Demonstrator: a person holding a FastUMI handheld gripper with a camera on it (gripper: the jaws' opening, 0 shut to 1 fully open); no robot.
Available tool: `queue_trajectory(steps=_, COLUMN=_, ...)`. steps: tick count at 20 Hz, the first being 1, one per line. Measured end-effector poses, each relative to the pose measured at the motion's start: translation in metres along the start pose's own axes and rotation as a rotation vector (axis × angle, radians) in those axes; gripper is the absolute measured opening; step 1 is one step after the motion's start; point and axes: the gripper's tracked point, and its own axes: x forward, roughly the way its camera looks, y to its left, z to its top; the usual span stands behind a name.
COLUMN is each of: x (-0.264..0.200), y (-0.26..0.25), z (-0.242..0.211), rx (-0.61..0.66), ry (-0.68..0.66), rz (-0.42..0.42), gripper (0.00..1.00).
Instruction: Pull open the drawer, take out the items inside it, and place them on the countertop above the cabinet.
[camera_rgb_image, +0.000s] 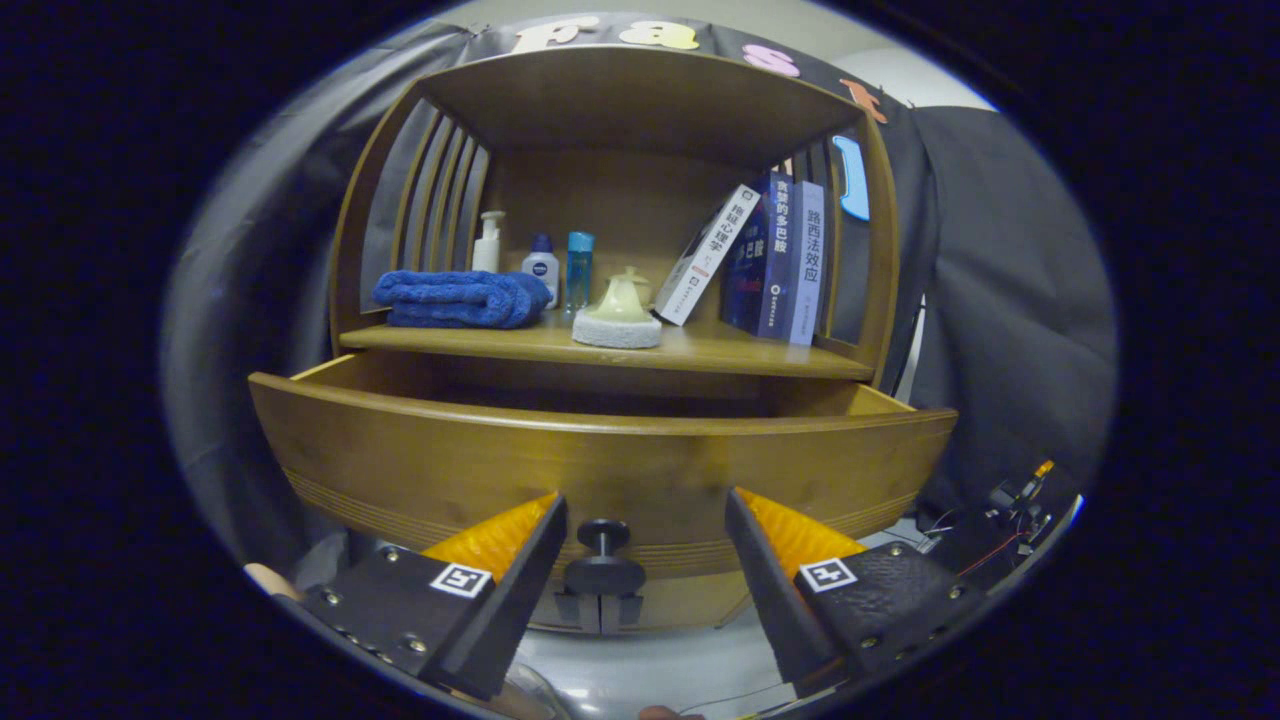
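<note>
Drawer, brown wood with a curved front (600, 465), is sitting pulled out under the wooden countertop shelf (700, 352). Small dark round knob (603, 535) is lying between the gripper (645, 530) fingers, which are standing wide apart, touching nothing. Drawer's inside is lying above and beyond the fingers; contents hidden behind the front panel. Next move likely needs lifting over that front edge.

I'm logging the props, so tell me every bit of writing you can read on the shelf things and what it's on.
"路西法效应": spine of the pale book.
"贪婪的多巴胺": spine of the dark blue book beside it.
Leaning white book: title too blurred.
Bottles: print too small.
The gripper, open either side of the drawer knob: square markers, no words.
</note>
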Motion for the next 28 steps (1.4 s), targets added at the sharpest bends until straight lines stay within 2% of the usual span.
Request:
queue_trajectory(steps=7, x=0.033, y=0.004, z=0.011, rx=-0.07, ry=-0.012, rz=-0.004, gripper=0.97)
queue_trajectory(steps=28, x=0.092, y=0.013, z=0.025, rx=-0.092, ry=-0.014, rz=-0.016, gripper=0.97)
